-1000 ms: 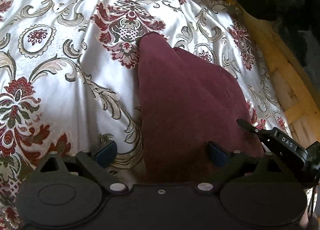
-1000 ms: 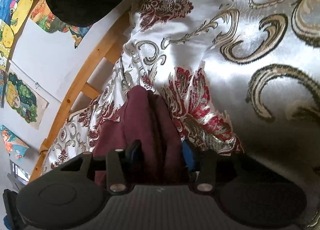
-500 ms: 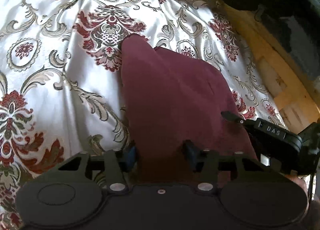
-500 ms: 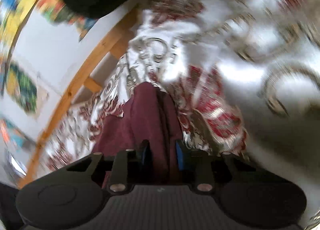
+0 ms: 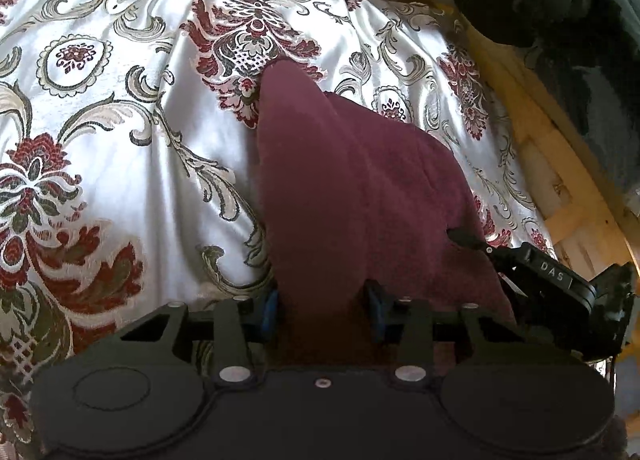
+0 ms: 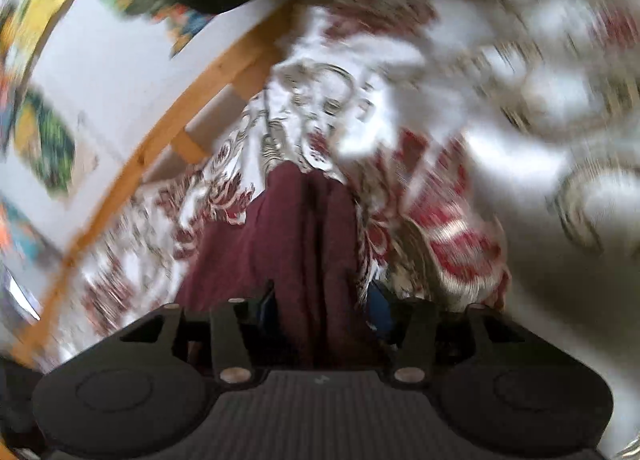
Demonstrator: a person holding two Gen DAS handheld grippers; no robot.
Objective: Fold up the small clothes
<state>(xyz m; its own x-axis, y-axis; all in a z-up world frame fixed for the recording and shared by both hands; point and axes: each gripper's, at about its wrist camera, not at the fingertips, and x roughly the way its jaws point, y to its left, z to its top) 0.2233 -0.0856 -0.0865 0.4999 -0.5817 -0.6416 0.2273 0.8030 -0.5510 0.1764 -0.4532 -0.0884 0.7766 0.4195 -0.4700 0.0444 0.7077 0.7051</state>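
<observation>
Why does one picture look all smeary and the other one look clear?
Right wrist view: the flowery bedspread and the wall pictures are streaked with motion blur, though the dark red cloth is fairly sharp. Left wrist view: crisp all over, with shiny glare on the bedspread and edges bent by the fisheye lens.

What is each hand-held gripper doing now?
Left hand-held gripper: closing on the maroon garment.
Right hand-held gripper: opening, garment between its fingers.

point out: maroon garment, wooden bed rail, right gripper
maroon garment (image 5: 352,187), left wrist view, middle of the cloth.
wooden bed rail (image 6: 132,163), right wrist view, middle of the slanted rail.
right gripper (image 6: 320,312), right wrist view, between the fingertips, cloth there, jaws opening.
</observation>
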